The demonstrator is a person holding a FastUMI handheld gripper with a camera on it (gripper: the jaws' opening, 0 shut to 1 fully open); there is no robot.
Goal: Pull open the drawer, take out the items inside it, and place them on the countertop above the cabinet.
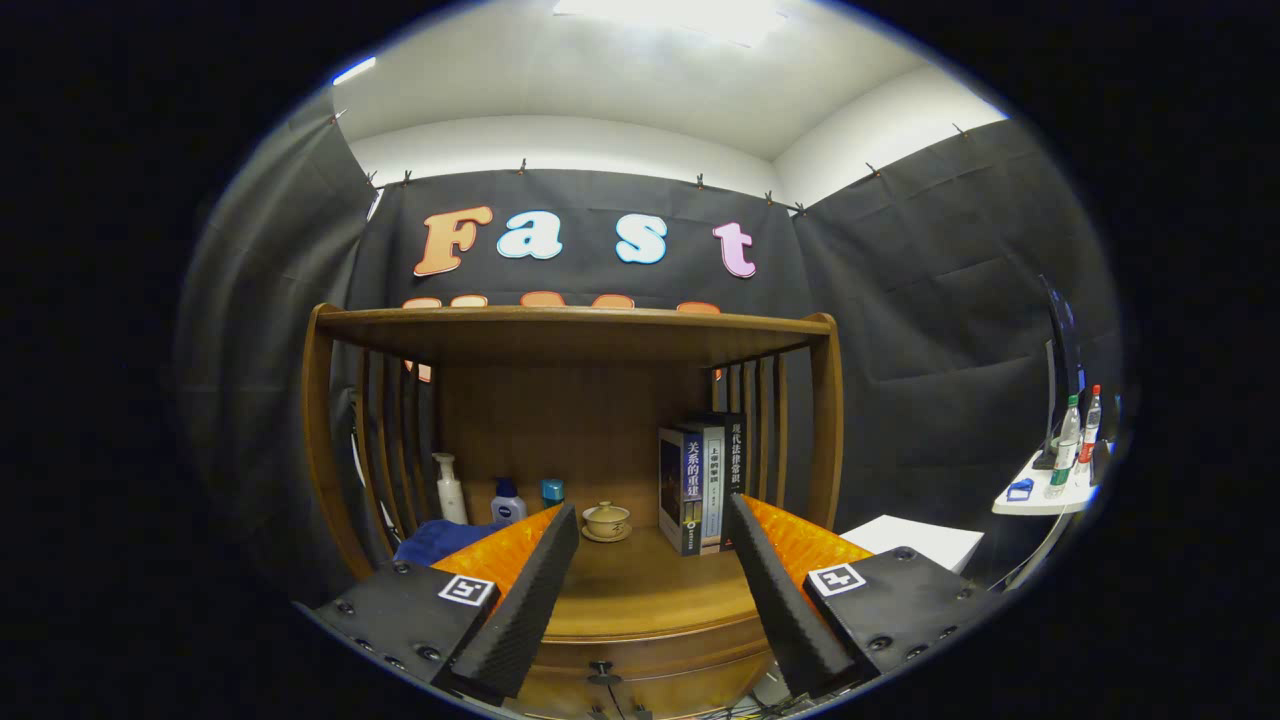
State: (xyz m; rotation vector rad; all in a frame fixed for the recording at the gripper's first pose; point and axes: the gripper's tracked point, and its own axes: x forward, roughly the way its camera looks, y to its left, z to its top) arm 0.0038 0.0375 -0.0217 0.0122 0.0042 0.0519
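The gripper [650, 600] has its jaws spread wide with nothing between them, hanging in front of the wooden cabinet [570, 400] at the lower middle of the frame. Just below and between the jaws, at the bottom centre, sits the small dark knob [601, 668] of the drawer [640, 680], whose curved front looks closed; what lies inside is hidden. Beyond the jaws stretches the tabletop [640, 590], already busy: a lidded tea bowl [606, 520] at centre, a row of books [700, 485] to the right, and toward the lower left a pump bottle [449, 488], a blue-capped bottle [508, 502], a small blue jar [552, 490] and a blue cloth [435, 540]. A shelf top [570, 325] spans the middle of the frame above. At the far right a side table [1040, 495] carries drink bottles [1075, 440]. The knob is small and low, so the jaws must drop and narrow squarely over it; coming in off-centre they would likely slip off, and a skewed pull could jam the drawer. Later placements risk knocking the tea bowl.
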